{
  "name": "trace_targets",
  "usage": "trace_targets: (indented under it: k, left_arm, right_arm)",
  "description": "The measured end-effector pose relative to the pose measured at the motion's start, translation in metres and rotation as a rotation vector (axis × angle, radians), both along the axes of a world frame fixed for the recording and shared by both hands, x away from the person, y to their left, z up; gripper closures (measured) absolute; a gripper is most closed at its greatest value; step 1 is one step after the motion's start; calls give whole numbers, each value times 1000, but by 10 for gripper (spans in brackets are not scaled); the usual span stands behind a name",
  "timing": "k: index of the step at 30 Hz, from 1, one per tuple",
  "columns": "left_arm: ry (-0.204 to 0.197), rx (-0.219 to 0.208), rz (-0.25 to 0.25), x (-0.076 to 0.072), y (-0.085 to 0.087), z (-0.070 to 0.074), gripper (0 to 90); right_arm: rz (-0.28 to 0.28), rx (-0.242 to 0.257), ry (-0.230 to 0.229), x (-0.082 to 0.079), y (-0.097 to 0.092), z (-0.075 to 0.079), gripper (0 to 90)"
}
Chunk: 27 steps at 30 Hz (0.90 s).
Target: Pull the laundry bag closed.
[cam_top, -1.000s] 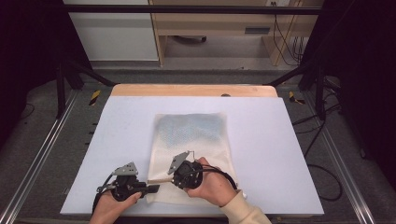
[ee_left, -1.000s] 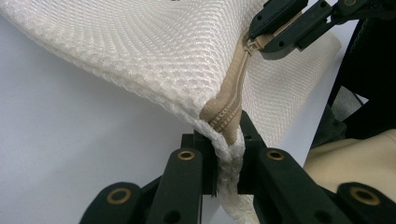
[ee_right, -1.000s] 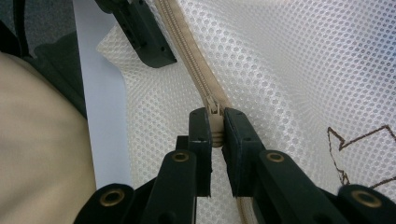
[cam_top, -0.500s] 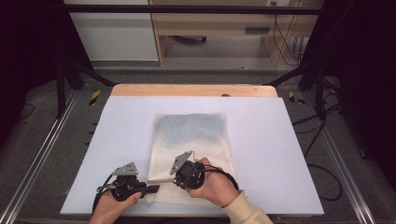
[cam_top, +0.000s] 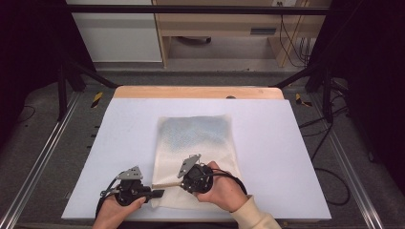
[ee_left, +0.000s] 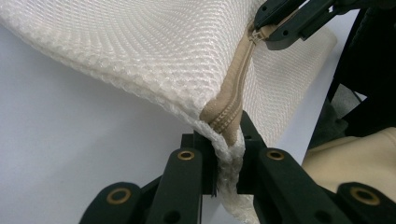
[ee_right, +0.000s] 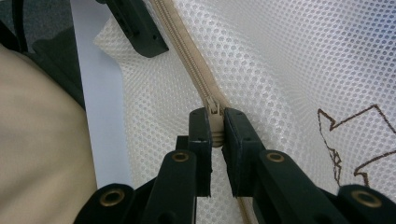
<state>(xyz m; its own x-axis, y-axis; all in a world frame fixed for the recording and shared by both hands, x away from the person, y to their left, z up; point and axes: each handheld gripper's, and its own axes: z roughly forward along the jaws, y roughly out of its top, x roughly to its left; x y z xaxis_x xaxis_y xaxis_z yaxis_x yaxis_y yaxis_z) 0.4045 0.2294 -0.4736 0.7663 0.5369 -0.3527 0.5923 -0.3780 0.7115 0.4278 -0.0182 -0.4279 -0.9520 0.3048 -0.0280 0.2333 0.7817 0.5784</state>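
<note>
White mesh laundry bag [cam_top: 196,152] lies flat at the centre of the table [cam_top: 296,157], its beige zipper [ee_right: 191,60] along the near edge at lower centre; the left gripper [ee_left: 227,154] is clamped on the bag's corner by the zipper end, the right gripper [ee_right: 215,135] pinched on the zipper pull [ee_right: 214,112]. The step in hand seems to be working the zipper; next, likely, a steady draw of the pull along the teeth while the left anchors the corner taut.

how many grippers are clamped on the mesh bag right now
2. The left gripper pinches the mesh bag at its near corner, at the zipper's end. The right gripper is shut on the zipper pull, further along the zipper.
</note>
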Motion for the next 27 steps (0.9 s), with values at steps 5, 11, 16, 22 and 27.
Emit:
trace_targets:
  k: [5,11,16,22,27]
  left_arm:
    - [4,2,-2,0,-2,-1,827]
    - [-1,8,-13,-2,-3,-2,826]
    - [-6,2,-11,-3,-2,-1,826]
    - [-4,5,-16,-2,-3,-1,825]
    - [-5,9,-16,-2,-3,-1,825]
  right_arm:
    - [-5,9,7,-1,-6,-2,822]
    - [-12,7,-1,-4,-12,-2,822]
    - [-22,25,-3,-5,-17,1,822]
    - [-35,27,-3,-6,-23,0,822]
    - [-41,33,-6,-8,-27,1,822]
